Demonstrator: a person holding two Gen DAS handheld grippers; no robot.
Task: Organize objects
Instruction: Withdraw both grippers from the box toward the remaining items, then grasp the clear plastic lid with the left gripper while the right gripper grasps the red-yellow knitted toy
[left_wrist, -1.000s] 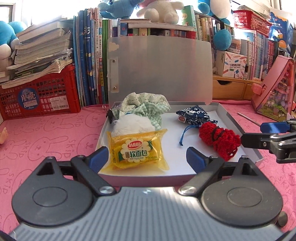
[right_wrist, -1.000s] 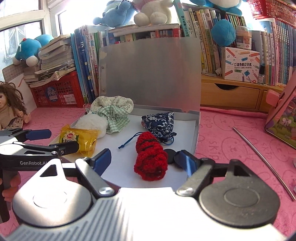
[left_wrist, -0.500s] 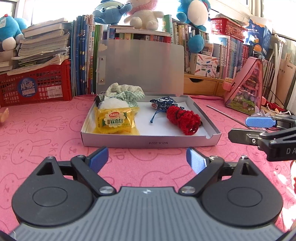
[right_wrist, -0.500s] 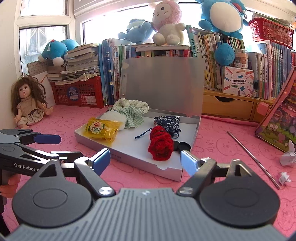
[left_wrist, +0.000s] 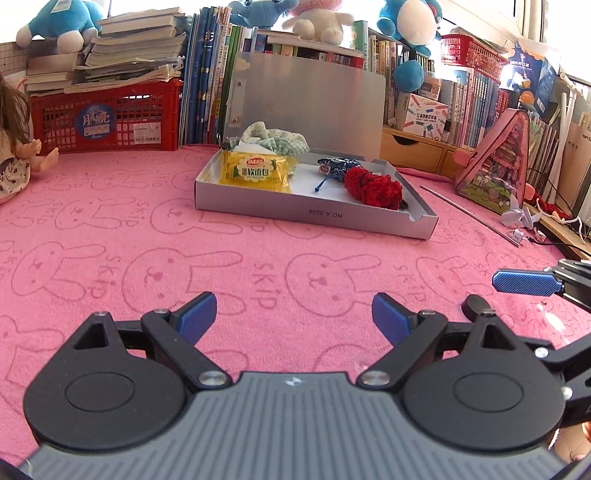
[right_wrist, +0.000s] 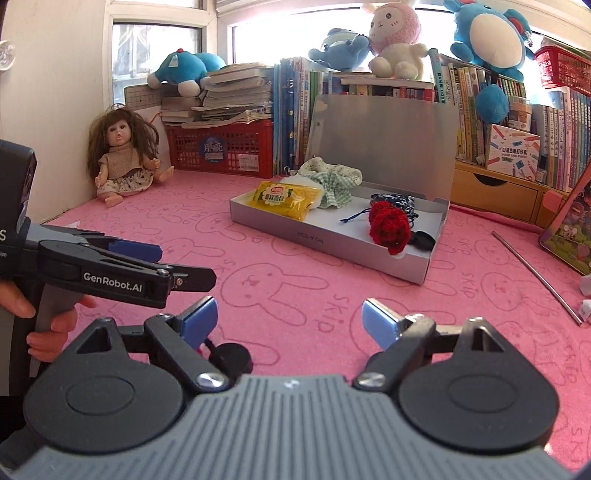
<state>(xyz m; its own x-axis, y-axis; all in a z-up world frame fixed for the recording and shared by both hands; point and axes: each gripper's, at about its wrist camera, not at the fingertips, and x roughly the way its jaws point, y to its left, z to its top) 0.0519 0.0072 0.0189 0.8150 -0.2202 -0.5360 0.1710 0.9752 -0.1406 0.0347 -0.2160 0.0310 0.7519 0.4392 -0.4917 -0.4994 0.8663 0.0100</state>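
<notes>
A grey box (left_wrist: 317, 214) (right_wrist: 325, 243) with its lid standing up sits on the pink mat. Inside lie a yellow bread packet (left_wrist: 255, 171) (right_wrist: 284, 195), a green checked cloth pouch (left_wrist: 280, 138) (right_wrist: 332, 181), a blue patterned pouch (left_wrist: 338, 166) (right_wrist: 397, 199) and a red knitted piece (left_wrist: 373, 186) (right_wrist: 389, 227). My left gripper (left_wrist: 293, 317) is open and empty, well short of the box. My right gripper (right_wrist: 288, 319) is open and empty too, also back from the box. Each gripper's fingers show at the side of the other's view.
A doll (right_wrist: 120, 158) sits at the far left corner. A red crate (left_wrist: 103, 118) with books, upright books and plush toys line the back. A thin metal rod (right_wrist: 535, 273), a pink case (left_wrist: 495, 162) and paper scraps lie right of the box. A small black disc (right_wrist: 231, 356) lies on the mat.
Both grippers have pulled back from over the box toward the near edge of the mat. The box and its contents now look smaller and farther away.
</notes>
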